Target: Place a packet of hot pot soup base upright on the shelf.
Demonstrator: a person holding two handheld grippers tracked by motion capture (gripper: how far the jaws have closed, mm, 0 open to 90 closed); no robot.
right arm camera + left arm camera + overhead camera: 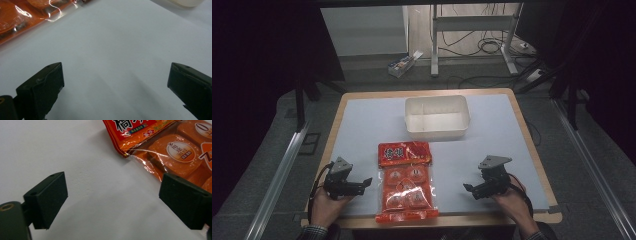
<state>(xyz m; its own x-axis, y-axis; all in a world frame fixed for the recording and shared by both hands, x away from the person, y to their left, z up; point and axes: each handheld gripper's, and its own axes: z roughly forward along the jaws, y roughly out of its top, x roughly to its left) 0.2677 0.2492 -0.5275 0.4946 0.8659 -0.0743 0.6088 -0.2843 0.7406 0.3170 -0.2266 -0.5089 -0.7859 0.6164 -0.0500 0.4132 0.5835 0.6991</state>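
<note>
Both my grippers – left gripper [368, 181], right gripper [467, 188] – hang apart, empty, flanking the snack bag [406, 181] at the counter's [362, 120] near edge – slick film could slip off.

My counter [362, 125] sits lit from above while the room around it falls dark. Glare streaks the snack bag [52, 8] wrapper. Close up, soft shadows fan from my hand-held gripper [115, 87], whose near jaws blur.

The snack bag [405, 181] lies on the table [362, 125], the tub [437, 117] behind it.
</note>
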